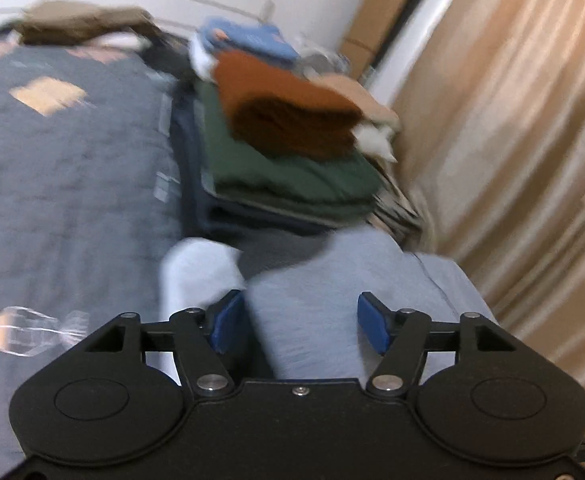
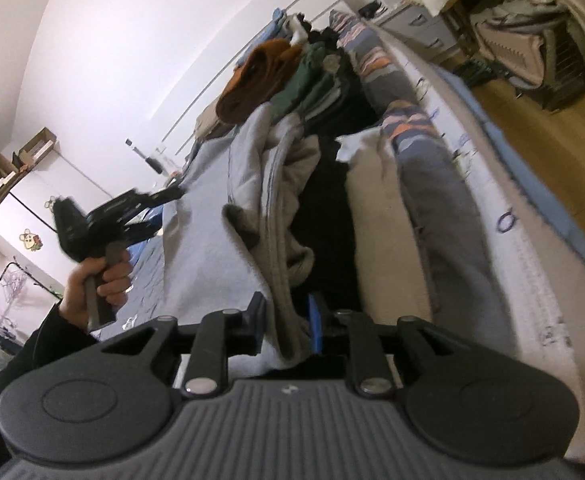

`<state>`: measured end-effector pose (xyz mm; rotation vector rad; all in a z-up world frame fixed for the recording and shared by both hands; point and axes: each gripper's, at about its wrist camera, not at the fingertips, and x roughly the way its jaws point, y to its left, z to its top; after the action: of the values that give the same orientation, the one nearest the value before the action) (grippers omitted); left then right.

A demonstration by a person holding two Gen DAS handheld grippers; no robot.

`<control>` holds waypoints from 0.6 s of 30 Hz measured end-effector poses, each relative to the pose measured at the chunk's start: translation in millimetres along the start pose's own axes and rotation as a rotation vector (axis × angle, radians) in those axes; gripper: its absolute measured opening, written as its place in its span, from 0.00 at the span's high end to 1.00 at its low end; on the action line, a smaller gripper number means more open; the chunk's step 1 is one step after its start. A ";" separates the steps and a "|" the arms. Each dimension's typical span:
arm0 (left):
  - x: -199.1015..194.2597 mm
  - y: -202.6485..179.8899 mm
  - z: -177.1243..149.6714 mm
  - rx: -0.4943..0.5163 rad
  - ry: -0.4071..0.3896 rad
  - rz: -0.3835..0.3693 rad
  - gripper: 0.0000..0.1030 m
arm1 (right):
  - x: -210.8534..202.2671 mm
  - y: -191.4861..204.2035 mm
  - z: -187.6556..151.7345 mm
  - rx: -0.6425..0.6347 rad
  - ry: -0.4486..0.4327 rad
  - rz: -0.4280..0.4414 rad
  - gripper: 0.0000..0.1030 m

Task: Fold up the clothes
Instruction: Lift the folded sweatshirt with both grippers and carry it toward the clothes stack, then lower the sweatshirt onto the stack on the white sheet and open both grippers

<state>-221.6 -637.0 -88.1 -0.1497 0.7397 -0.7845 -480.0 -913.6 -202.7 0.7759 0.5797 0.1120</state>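
A light grey sweatshirt [image 1: 316,312] lies on the bed under my left gripper [image 1: 298,326], whose blue pads [image 1: 228,320] stand wide apart over a fold of it, open. In the right wrist view my right gripper [image 2: 286,324] is shut on the ribbed hem of the same grey sweatshirt [image 2: 288,280], which bunches up in front of it. The left gripper [image 2: 132,212] shows there too, held in a hand at the left, above the bed.
A stack of folded clothes, rust [image 1: 288,108] on green [image 1: 292,176], sits on the grey bedspread [image 1: 64,168] ahead. A beige curtain [image 1: 512,120] hangs at the right. Black and beige garments [image 2: 332,208] lie beside the sweatshirt. Wooden floor [image 2: 540,132] lies past the bed edge.
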 end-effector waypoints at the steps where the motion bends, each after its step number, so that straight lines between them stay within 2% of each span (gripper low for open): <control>1: -8.4 2.8 -0.1 -0.001 -0.013 0.012 0.34 | -4.8 2.3 1.3 -0.007 -0.016 -0.008 0.80; 4: -33.4 9.9 -1.7 -0.007 -0.047 0.036 0.34 | -20.4 11.6 5.5 -0.032 -0.071 -0.025 0.80; 6: -47.7 6.5 -9.2 -0.009 -0.057 0.004 0.34 | -31.6 25.4 10.2 -0.058 -0.117 0.003 0.80; 9: -65.7 -8.2 -28.8 0.007 -0.048 -0.079 0.33 | -33.3 51.8 13.7 -0.119 -0.135 0.050 0.80; 14: -75.1 -36.5 -79.0 -0.003 0.023 -0.252 0.30 | -2.7 79.3 8.4 -0.181 -0.060 0.097 0.79; 18: -68.0 -53.4 -118.8 -0.042 0.099 -0.360 0.30 | 30.2 73.7 -1.5 -0.157 0.019 0.068 0.79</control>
<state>-363.1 -611.4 -118.5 -0.2892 0.8354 -1.1251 -447.1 -850.8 -166.5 0.6428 0.5554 0.2246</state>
